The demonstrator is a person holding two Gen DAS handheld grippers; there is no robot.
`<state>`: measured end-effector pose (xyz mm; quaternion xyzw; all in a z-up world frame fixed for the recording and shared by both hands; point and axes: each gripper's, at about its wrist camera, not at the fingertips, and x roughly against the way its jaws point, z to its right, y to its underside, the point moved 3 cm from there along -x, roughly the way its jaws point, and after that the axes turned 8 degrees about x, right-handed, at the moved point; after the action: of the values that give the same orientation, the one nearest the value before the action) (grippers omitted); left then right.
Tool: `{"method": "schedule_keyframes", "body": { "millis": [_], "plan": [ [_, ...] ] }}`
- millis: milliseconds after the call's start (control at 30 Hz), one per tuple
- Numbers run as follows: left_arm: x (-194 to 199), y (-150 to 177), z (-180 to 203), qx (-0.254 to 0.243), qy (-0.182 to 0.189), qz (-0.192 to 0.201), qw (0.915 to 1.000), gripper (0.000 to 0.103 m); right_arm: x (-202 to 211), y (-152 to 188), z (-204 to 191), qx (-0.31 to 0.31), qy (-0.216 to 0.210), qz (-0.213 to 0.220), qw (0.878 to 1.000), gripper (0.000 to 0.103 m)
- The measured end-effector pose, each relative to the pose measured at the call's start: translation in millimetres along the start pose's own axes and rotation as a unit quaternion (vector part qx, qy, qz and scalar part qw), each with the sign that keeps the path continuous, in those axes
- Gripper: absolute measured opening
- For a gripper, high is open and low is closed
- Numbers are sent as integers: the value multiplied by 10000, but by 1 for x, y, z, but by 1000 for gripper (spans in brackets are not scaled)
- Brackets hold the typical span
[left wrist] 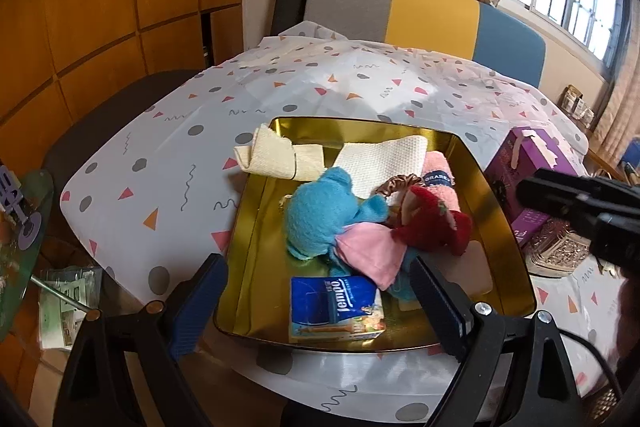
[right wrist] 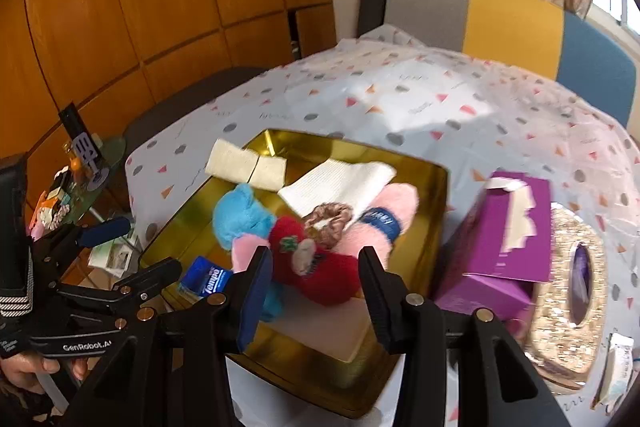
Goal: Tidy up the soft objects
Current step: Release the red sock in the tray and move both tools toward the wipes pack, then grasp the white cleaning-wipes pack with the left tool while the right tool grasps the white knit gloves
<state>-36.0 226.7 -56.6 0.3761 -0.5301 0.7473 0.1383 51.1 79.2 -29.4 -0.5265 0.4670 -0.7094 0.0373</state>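
Note:
A gold tray (left wrist: 248, 227) holds the soft things: a blue plush (left wrist: 320, 215), a pink cloth (left wrist: 372, 251), a red plush (left wrist: 436, 223), a white towel (left wrist: 380, 159), a rolled pink towel (left wrist: 438, 171) and a brown scrunchie (left wrist: 396, 185). A cream cloth (left wrist: 276, 155) hangs over the far rim. A blue tissue pack (left wrist: 336, 307) lies at the near rim. My left gripper (left wrist: 320, 291) hovers open over that pack and holds nothing. My right gripper (right wrist: 316, 279) is open and empty above the red plush (right wrist: 316, 267), near the tray's (right wrist: 434, 223) right side.
A purple tissue box (right wrist: 500, 239) and a glittery gold tissue cover (right wrist: 568, 291) stand right of the tray on the patterned tablecloth (left wrist: 160, 163). A grey, yellow and blue chair back (left wrist: 432, 19) rises behind the table. A cluttered glass side table (right wrist: 80, 183) is at the left.

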Motion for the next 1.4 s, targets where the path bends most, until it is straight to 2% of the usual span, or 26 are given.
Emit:
{"method": "schedule_keyframes", "body": {
  "millis": [167,333,500,600,733,933,1200,1267,1333,1400],
  "plan": [
    [4,-1,11,-155,83,48,9998,93,27,5,27,-209,287,276,9990,45],
    [6,-2,24,-330,157,76,9993,93,58,16,71,-529,795,491,9942,45],
    [10,-3,41,-530,256,112,9982,93,91,40,132,-1102,1428,590,9818,45],
    [12,-2,53,-658,333,126,9972,93,110,58,170,-1540,1809,609,9695,45],
    [14,-2,68,-841,442,129,9954,93,132,87,217,-2126,2343,622,9466,45],
    [21,-4,100,-1218,633,222,9903,93,160,133,277,-2928,3003,589,9059,45],
    [32,-10,150,-1775,943,386,9788,93,188,213,339,-3938,3853,491,8331,45],
    [33,-11,163,-1886,1016,411,9759,93,190,232,348,-4331,3852,413,8139,45],
    [35,-12,179,-2007,1119,439,9722,93,195,243,355,-4705,3624,582,8024,45],
    [36,-12,191,-2107,1193,462,9691,93,198,252,358,-4841,3645,547,7936,45]
  ]
}}
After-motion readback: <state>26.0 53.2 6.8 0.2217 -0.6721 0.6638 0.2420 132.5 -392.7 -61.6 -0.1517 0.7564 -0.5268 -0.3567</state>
